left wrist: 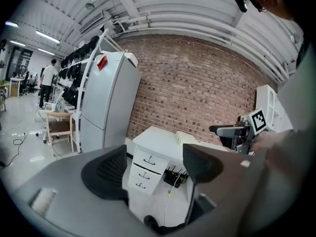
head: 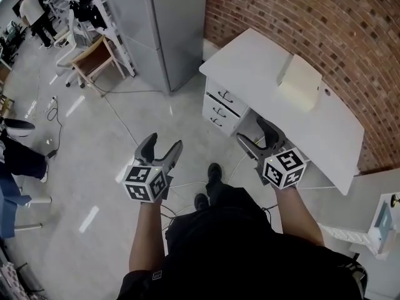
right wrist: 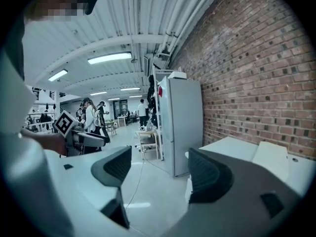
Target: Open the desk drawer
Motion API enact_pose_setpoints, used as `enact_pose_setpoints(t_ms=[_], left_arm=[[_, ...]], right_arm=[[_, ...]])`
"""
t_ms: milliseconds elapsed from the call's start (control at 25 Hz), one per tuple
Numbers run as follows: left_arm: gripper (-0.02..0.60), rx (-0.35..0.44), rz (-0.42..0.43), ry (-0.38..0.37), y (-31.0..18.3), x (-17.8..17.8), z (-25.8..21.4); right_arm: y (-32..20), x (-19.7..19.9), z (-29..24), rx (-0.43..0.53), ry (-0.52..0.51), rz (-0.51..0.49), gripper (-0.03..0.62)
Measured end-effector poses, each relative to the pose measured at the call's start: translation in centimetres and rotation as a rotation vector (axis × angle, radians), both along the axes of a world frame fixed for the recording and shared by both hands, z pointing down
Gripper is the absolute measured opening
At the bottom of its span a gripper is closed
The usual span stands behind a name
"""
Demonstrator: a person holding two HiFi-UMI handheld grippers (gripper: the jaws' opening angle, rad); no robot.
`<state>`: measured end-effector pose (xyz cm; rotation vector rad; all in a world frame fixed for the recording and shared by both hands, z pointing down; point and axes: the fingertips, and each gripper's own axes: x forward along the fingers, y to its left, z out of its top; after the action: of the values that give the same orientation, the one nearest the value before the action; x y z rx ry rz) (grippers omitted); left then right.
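A person is standing on a pale floor (head: 106, 161), holding a claw in each hand. The left claw (head: 164, 144) is gaping open with nothing between its jaws. The right claw (head: 252, 130) is spread just as wide and is equally empty. Both are hovering in mid-air, well apart from any furniture.

From the left claw, the desk drawers (head: 220, 108) are sitting at about one o'clock. From the right claw they are lying at about eleven o'clock, and nearer. Three drawers are stacked under the near end of a white tabletop (head: 262, 64), all shut, each showing a small dark handle (head: 225, 96).

The tabletop is running along a brick wall (head: 294, 11) and carrying a cream box (head: 300, 82) at about three o'clock from the drawers. A tall grey cabinet (head: 169, 24) is standing at about ten o'clock from the desk. Dark cables (left wrist: 173, 177) are trailing in the knee space beside the drawers.

The reach appears not yet begun. To do it well, the person is probably needing to step closer and lower one claw, with the right looking better placed. The jaws should be staying open until they are straddling a handle. The handles look small, so careful lining up is mattering before closing firmly. The pull should then be going straight back along the drawer's travel, with legs kept out of its path.
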<state>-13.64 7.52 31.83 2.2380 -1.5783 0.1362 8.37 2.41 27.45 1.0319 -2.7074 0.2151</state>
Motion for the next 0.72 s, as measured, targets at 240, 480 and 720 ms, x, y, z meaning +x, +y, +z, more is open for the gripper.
enact_pose_setpoints(t_ms=[240,480,720], left_arm=[[0.359,-0.053,0.009,-0.002,-4.3,-0.8,1.4],[0.359,-0.095,0.072,-0.04,-12.9,-0.7,1.9],[0.359,-0.106,0.146,-0.084,-20.9,0.8,0.9]], right_arm=[[-5.3,-2.1,1.6,-0.034,-0.035,-0.014,0.33],[-12.0,-4.5,3.6,-0.069,-0.044,-0.056,0.331],[-18.3,-5.2,5.5,-0.114,-0.059,-0.069,0.331]])
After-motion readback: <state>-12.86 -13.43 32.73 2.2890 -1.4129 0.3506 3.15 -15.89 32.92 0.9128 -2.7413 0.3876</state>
